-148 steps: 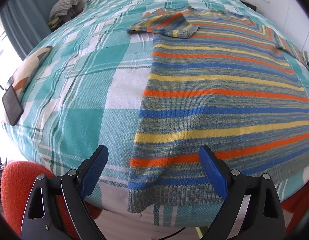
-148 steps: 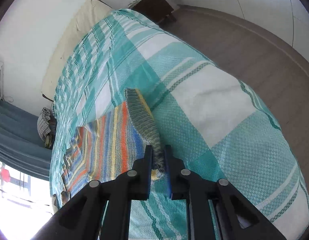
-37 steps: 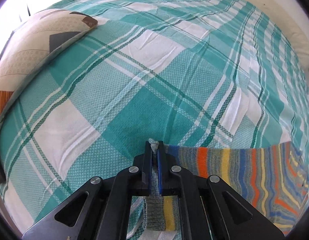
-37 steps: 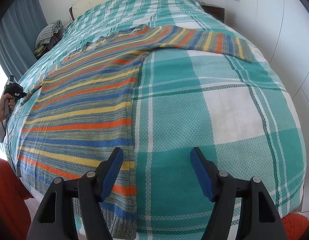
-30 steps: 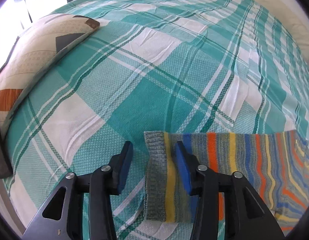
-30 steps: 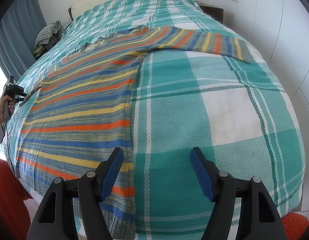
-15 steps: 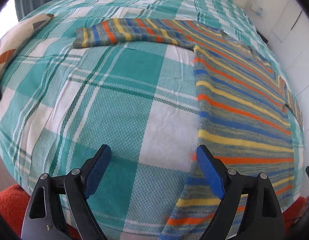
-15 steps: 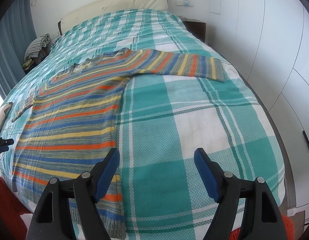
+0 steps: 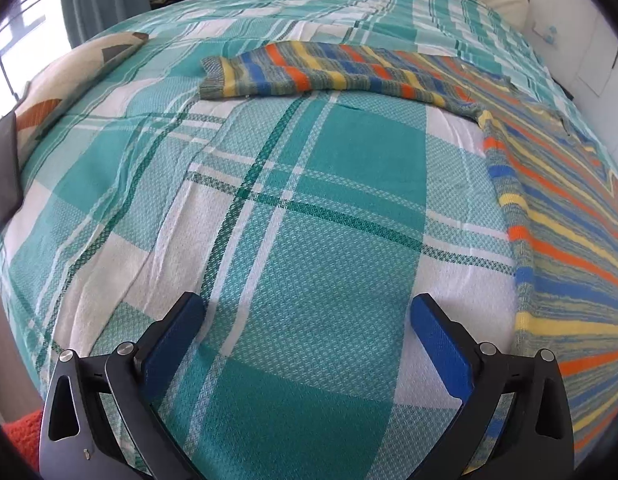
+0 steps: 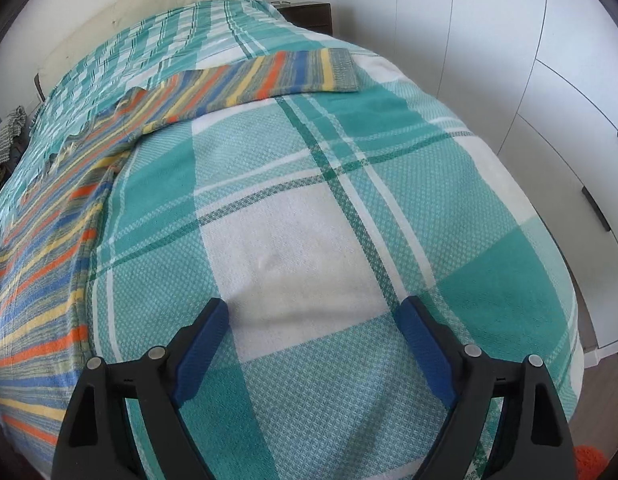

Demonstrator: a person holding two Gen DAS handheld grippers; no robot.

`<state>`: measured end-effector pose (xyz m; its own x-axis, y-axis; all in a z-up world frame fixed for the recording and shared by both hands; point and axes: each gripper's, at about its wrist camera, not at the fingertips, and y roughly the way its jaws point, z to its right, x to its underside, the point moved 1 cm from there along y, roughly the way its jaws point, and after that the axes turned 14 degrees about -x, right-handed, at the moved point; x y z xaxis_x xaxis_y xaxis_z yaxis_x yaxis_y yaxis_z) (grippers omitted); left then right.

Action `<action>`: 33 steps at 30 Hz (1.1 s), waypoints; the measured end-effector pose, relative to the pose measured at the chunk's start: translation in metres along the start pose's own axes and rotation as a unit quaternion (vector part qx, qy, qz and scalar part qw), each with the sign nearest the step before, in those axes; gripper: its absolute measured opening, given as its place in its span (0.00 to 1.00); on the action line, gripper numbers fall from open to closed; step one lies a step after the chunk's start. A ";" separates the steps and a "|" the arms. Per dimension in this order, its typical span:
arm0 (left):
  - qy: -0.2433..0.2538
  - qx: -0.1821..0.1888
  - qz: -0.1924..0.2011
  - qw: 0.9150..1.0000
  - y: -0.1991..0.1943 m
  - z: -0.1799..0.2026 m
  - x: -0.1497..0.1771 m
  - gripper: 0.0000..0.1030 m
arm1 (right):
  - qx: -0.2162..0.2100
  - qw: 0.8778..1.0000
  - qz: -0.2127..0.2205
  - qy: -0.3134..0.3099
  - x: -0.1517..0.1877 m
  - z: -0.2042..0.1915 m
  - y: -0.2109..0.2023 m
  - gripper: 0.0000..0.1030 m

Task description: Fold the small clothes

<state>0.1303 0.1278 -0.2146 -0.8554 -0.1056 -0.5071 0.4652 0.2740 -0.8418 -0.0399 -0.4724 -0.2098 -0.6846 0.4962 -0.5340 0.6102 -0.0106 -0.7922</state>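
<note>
A striped knit sweater in orange, blue, yellow and grey lies flat on the bed. Its left sleeve stretches out to the left in the left wrist view. Its right sleeve stretches out to the right in the right wrist view, and its body fills the left side there. My left gripper is open and empty over bare bedspread, left of the sweater's body. My right gripper is open and empty over bare bedspread, right of the body.
The bed has a teal and white plaid bedspread. A patterned pillow and a dark flat object lie at its left edge. White wardrobe doors stand close to the right. A nightstand is at the headboard.
My left gripper let go of the left sleeve's cuff, opened and drew back toward the foot of the bed. My right gripper stayed open and turned right, off the sweater's body.
</note>
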 end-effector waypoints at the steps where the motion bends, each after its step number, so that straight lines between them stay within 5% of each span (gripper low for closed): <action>1: -0.002 0.001 0.001 1.000 0.000 0.000 0.001 1.00 | -0.005 1.000 0.000 0.000 0.000 0.000 0.001 0.91; 6: -0.002 0.009 0.001 1.000 0.000 -0.003 0.001 1.00 | 0.004 1.000 -0.001 -0.020 0.005 -0.006 0.008 1.00; 33: 0.018 -0.015 0.006 1.000 -0.001 0.005 0.004 1.00 | 0.026 0.999 -0.001 -0.038 0.010 -0.013 0.010 1.00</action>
<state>0.1275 0.1222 -0.2165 -0.8580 -0.0671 -0.5092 0.4687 0.3034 -0.8296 -0.0355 -0.4566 -0.2191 -0.7149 0.4292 -0.5521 0.5889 -0.0563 -0.8063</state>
